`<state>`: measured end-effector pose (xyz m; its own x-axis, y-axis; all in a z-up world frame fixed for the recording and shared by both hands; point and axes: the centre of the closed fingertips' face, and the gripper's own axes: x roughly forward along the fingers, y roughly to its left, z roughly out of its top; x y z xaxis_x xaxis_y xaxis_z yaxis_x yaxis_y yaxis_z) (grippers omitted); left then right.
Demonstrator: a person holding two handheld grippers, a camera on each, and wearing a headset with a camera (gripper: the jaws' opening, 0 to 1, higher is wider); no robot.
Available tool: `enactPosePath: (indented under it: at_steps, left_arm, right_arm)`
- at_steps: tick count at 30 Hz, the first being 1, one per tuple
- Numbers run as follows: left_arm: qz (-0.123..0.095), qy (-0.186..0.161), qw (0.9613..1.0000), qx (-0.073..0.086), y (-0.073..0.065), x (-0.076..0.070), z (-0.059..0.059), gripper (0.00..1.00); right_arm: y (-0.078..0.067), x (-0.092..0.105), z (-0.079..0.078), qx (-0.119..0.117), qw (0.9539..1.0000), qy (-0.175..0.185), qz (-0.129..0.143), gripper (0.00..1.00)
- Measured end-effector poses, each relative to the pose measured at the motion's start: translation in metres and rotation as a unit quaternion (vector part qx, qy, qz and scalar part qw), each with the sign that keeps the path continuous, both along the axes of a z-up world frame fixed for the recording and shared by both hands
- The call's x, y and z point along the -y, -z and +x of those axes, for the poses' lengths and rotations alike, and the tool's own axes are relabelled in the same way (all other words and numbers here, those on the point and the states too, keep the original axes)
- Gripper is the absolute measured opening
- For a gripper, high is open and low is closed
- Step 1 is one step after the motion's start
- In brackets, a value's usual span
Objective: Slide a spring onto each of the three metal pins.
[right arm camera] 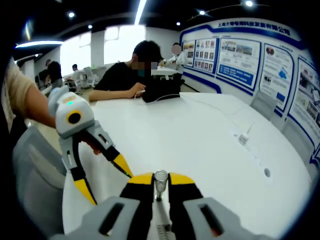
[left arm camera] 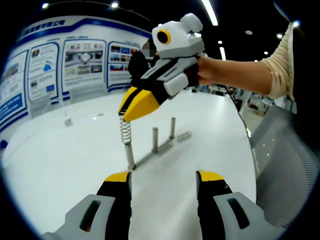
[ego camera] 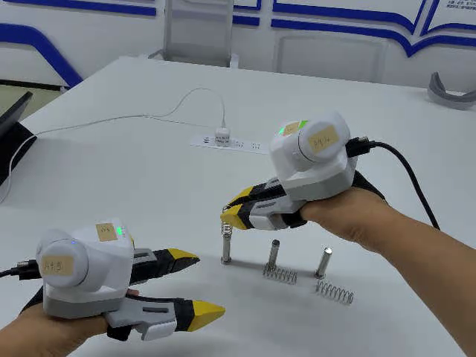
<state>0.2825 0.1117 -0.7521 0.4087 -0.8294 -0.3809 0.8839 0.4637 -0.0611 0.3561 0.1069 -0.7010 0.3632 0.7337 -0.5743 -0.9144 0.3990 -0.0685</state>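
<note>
Right gripper [ego camera: 232, 216] pinches the spring [ego camera: 227, 232] by its top, upright over the end pin [ego camera: 225, 251] so the coils can slide down; left gripper [ego camera: 207, 284] rests spread nearby.

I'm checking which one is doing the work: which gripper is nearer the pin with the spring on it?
Right. The right gripper is at the top of that pin, jaws shut on the spring. The left gripper is open, clearly apart from the pin.

White-bodied, yellow-tipped — left tool [ego camera: 210, 284], right tool [ego camera: 227, 216]; black cables [ego camera: 405, 169].
</note>
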Motion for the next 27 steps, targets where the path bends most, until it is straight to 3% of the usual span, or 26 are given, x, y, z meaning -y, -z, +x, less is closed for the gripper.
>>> enactPosePath:
  at_steps: [12,27]
  left_arm:
    - [0.001,-0.001,1.0000,-0.002,0.001,-0.001,0.001,0.52]
    - [0.002,-0.001,1.0000,-0.004,0.002,-0.001,0.001,0.52]
  right_arm:
    - [0.009,0.000,0.003,-0.010,0.9999,0.007,0.002,0.12]
    - [0.035,0.002,0.003,-0.032,0.9993,0.020,-0.001,0.12]
